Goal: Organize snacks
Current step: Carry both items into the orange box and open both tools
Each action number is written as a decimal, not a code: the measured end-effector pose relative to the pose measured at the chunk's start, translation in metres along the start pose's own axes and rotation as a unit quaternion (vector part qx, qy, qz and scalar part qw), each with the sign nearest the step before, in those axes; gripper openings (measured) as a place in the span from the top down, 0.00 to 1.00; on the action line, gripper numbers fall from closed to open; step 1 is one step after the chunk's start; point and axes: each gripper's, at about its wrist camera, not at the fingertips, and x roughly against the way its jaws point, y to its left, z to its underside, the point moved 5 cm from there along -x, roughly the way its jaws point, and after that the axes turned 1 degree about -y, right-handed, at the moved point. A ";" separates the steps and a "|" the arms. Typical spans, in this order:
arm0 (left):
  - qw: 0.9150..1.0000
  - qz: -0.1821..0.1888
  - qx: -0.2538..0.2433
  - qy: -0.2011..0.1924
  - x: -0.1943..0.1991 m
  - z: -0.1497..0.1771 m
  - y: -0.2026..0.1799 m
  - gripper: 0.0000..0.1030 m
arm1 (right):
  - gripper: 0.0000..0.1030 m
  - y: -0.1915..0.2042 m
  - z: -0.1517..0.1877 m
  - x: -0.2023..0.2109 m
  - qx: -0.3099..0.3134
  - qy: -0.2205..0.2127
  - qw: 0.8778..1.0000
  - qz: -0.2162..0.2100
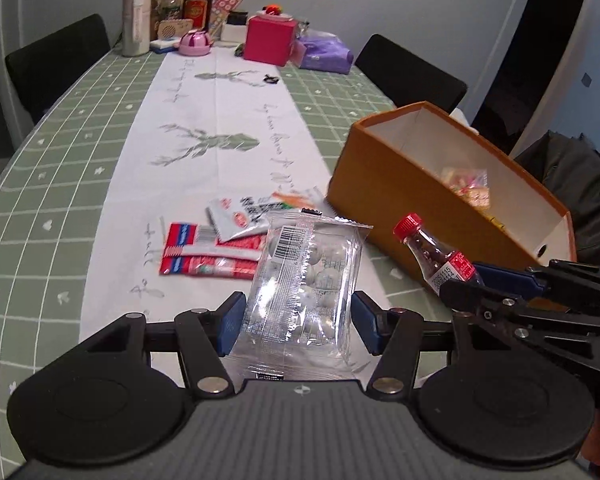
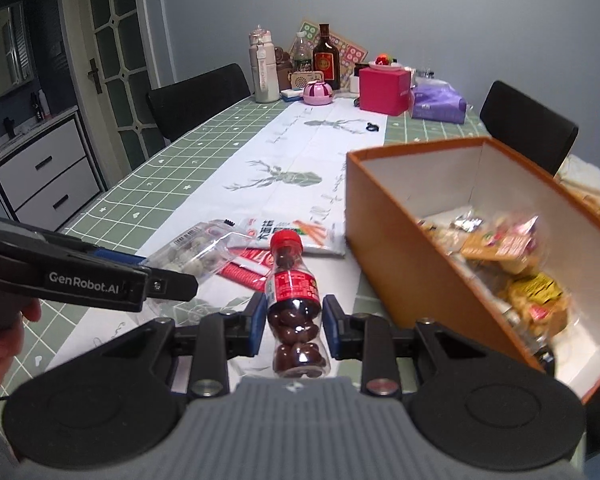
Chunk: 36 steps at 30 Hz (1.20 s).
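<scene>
My left gripper [image 1: 298, 322] is shut on a clear packet of pale round sweets [image 1: 308, 280] and holds it above the table. It also shows in the right wrist view [image 2: 192, 252]. My right gripper [image 2: 294, 326] is shut on a small red-capped bottle of chocolate balls [image 2: 294, 300], also in the left wrist view [image 1: 436, 258], beside the orange box [image 2: 412, 264]. The box holds several snack packets [image 2: 512, 264]. A red packet [image 1: 204, 254] and a white packet [image 1: 252, 216] lie on the runner left of the box [image 1: 388, 200].
Bottles, a pink box [image 1: 268, 38] and a purple tissue pack [image 1: 326, 54] crowd the table's far end. Black chairs [image 2: 198, 96] stand on both sides. A small black item [image 1: 271, 78] lies on the runner.
</scene>
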 end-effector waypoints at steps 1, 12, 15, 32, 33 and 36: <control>1.000 0.002 -0.007 -0.004 0.001 -0.005 -0.006 0.36 | 0.72 -0.004 -0.004 0.003 0.005 0.000 1.000 0.007; 0.997 0.053 -0.050 -0.018 -0.007 -0.062 -0.067 0.36 | 0.72 -0.058 -0.037 0.018 0.042 0.006 0.996 0.074; 0.996 0.065 -0.054 -0.014 -0.017 -0.072 -0.080 0.36 | 0.72 -0.072 -0.042 0.017 0.041 0.015 0.996 0.080; 0.991 0.101 -0.075 0.040 -0.089 -0.092 -0.141 0.36 | 0.72 -0.147 -0.026 -0.015 -0.002 0.110 0.989 0.099; 0.991 0.102 -0.073 0.045 -0.094 -0.092 -0.142 0.36 | 0.72 -0.149 -0.024 -0.017 -0.004 0.115 0.988 0.098; 0.990 0.108 -0.073 0.060 -0.108 -0.090 -0.146 0.36 | 0.72 -0.154 -0.021 -0.025 -0.003 0.130 0.986 0.102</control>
